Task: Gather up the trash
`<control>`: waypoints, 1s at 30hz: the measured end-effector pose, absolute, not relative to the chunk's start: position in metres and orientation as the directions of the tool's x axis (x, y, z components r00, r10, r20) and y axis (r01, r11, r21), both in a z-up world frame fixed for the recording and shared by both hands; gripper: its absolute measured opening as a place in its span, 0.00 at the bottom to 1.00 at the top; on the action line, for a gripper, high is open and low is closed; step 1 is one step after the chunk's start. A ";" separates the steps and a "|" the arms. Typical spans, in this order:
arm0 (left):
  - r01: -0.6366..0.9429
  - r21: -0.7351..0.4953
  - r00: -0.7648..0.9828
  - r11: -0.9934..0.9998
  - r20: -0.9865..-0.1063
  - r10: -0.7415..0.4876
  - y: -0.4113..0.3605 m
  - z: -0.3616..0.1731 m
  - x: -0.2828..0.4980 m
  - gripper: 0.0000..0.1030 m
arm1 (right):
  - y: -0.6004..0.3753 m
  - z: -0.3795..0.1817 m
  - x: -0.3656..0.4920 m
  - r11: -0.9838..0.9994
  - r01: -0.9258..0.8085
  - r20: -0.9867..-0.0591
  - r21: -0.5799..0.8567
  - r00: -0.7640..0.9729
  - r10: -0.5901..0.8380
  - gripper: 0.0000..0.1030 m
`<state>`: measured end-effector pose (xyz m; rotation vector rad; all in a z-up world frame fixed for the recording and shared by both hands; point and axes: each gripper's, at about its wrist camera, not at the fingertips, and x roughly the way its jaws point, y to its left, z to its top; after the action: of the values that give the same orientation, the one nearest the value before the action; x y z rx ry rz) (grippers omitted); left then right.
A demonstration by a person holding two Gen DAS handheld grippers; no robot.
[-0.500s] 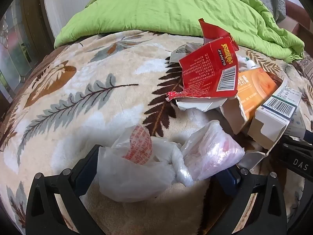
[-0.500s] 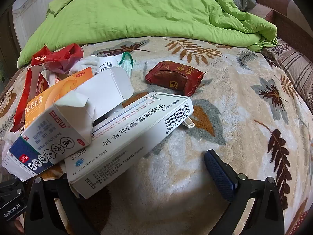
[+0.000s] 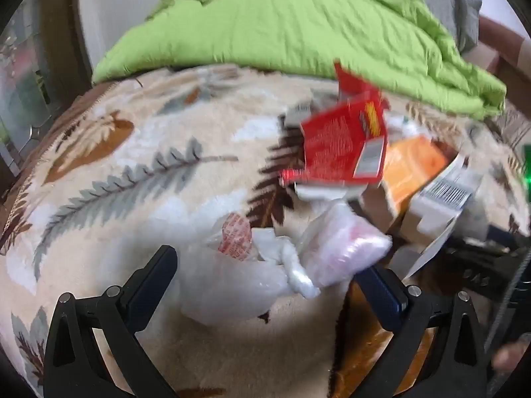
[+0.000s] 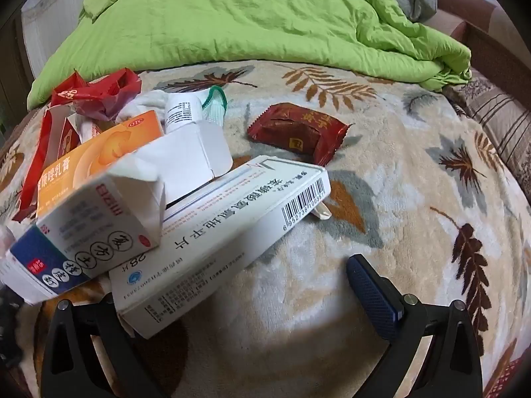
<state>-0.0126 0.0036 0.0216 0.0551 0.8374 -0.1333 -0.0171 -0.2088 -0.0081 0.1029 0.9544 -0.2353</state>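
The left gripper [image 3: 265,285] had its jaws spread fully wide, released, with the crumpled white plastic bag [image 3: 252,275] lying between them on the leaf-patterned blanket [image 3: 132,172]. Half a second before, that bag had sat lower in the left wrist view and filled more of the gap; it now sat a little further out along the jaws, and the view was smeared by motion, so the left hand was moving. Neither pad pressed on the bag.

The right gripper [image 4: 239,292] was likewise released. The near end of the long white medicine box [image 4: 215,235] lay over its left jaw, much as it had half a second before; nothing was gripped.

Beyond the plastic bag stood the torn red carton [image 3: 341,146], with the orange box [image 3: 415,162] beside it. Beyond the long white box lay the dark red snack wrapper [image 4: 298,129], apart from the heap. Furthest from the bag lay the green duvet [image 3: 298,26].

Judging from this, no trash had yet been picked up; the bag looked like the left hand's target.
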 end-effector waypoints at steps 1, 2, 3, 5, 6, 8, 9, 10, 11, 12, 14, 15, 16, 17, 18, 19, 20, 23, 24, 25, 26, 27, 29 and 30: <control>0.139 -0.011 0.674 0.990 -0.731 -0.103 0.004 0.026 -0.015 1.00 | -0.208 -0.009 -0.014 0.970 0.241 -0.823 -0.017 0.548 -0.150 1.00; 0.140 -0.023 0.686 0.990 -0.718 -0.114 0.005 0.030 -0.017 1.00 | -0.207 -0.009 -0.013 0.971 0.238 -0.822 -0.015 0.549 -0.148 1.00; 0.145 -0.034 0.697 0.989 -0.705 -0.127 0.005 0.035 -0.019 1.00 | -0.207 -0.008 -0.013 0.972 0.233 -0.824 -0.006 0.550 -0.137 1.00; 0.161 -0.043 0.712 0.986 -0.686 -0.146 0.004 0.043 -0.024 1.00 | -0.216 -0.003 -0.019 0.983 0.179 -0.832 0.027 0.549 -0.077 1.00; 0.163 -0.035 0.728 0.986 -0.671 -0.144 0.003 0.047 -0.027 1.00 | -0.219 0.000 -0.025 0.988 0.150 -0.836 0.047 0.546 -0.044 1.00; 0.189 -0.035 0.748 0.981 -0.643 -0.167 0.000 0.056 -0.033 1.00 | -0.227 0.007 -0.036 0.987 0.131 -0.839 0.097 0.544 0.010 1.00; 0.208 -0.049 0.763 0.977 -0.617 -0.193 0.000 0.061 -0.039 1.00 | -0.230 0.010 -0.041 0.983 0.144 -0.835 0.113 0.551 0.015 1.00; 0.216 -0.055 0.771 0.975 -0.602 -0.205 0.001 0.066 -0.042 1.00 | -0.234 0.016 -0.050 0.977 0.154 -0.831 0.146 0.555 0.037 1.00; 0.222 -0.056 0.783 0.973 -0.585 -0.212 0.001 0.070 -0.046 1.00 | -0.237 0.023 -0.057 0.975 0.154 -0.824 0.163 0.564 0.048 1.00; 0.226 -0.053 0.795 0.973 -0.567 -0.216 0.001 0.074 -0.052 1.00 | -0.239 0.032 -0.065 0.972 0.172 -0.815 0.158 0.578 0.030 1.00; 0.225 -0.051 0.815 0.973 -0.537 -0.217 0.002 0.082 -0.063 1.00 | -0.242 0.056 -0.089 0.970 0.202 -0.776 0.133 0.630 -0.024 1.00; 0.221 -0.045 0.826 0.974 -0.523 -0.211 0.003 0.085 -0.070 1.00 | -0.242 0.063 -0.097 0.970 0.203 -0.763 0.131 0.646 -0.033 1.00; 0.213 -0.029 0.836 0.977 -0.512 -0.197 0.002 0.089 -0.077 1.00 | -0.241 0.072 -0.109 0.972 0.201 -0.747 0.123 0.664 -0.043 1.00; 0.208 -0.024 0.842 0.978 -0.504 -0.192 0.003 0.091 -0.081 1.00 | -0.241 0.079 -0.117 0.973 0.202 -0.739 0.114 0.672 -0.053 1.00; 0.206 -0.023 0.851 0.978 -0.489 -0.190 0.004 0.096 -0.089 1.00 | -0.239 0.084 -0.125 0.974 0.203 -0.729 0.105 0.681 -0.063 1.00; 0.204 -0.021 0.856 0.979 -0.481 -0.188 0.006 0.099 -0.095 1.00 | -0.237 0.091 -0.136 0.975 0.198 -0.715 0.103 0.696 -0.066 1.00; 0.199 -0.017 0.863 0.980 -0.471 -0.183 0.007 0.101 -0.104 1.00 | -0.235 0.098 -0.144 0.976 0.194 -0.700 0.102 0.711 -0.068 1.00; 0.210 -0.027 0.861 0.977 -0.467 -0.198 0.011 0.104 -0.131 1.00 | -0.228 0.114 -0.171 0.982 0.167 -0.654 0.083 0.753 -0.073 1.00; 0.216 -0.019 0.861 0.976 -0.469 -0.199 0.010 0.104 -0.142 1.00 | -0.223 0.116 -0.180 0.985 0.151 -0.643 0.081 0.764 -0.065 1.00; 0.222 -0.008 0.860 0.975 -0.470 -0.199 0.010 0.104 -0.154 1.00 | -0.219 0.118 -0.189 0.988 0.132 -0.630 0.079 0.775 -0.053 1.00; 0.220 0.000 0.861 0.975 -0.470 -0.194 0.011 0.104 -0.163 1.00 | -0.215 0.119 -0.199 0.990 0.117 -0.615 0.074 0.788 -0.046 1.00; 0.212 0.006 0.867 0.977 -0.463 -0.186 0.012 0.104 -0.179 1.00 | -0.212 0.120 -0.210 0.991 0.116 -0.594 0.063 0.802 -0.056 0.99; 0.200 0.008 0.878 0.980 -0.445 -0.176 0.016 0.104 -0.198 1.00 | -0.207 0.124 -0.229 0.990 0.139 -0.556 0.034 0.826 -0.097 0.99; 0.183 0.007 0.886 0.983 -0.434 -0.162 0.018 0.105 -0.211 1.00 | -0.205 0.127 -0.237 0.989 0.146 -0.541 0.028 0.834 -0.108 0.99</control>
<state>-0.2109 0.0183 0.1051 0.0486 0.4473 -0.1796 -0.2367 -0.2053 0.1266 0.0694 0.5690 -0.1345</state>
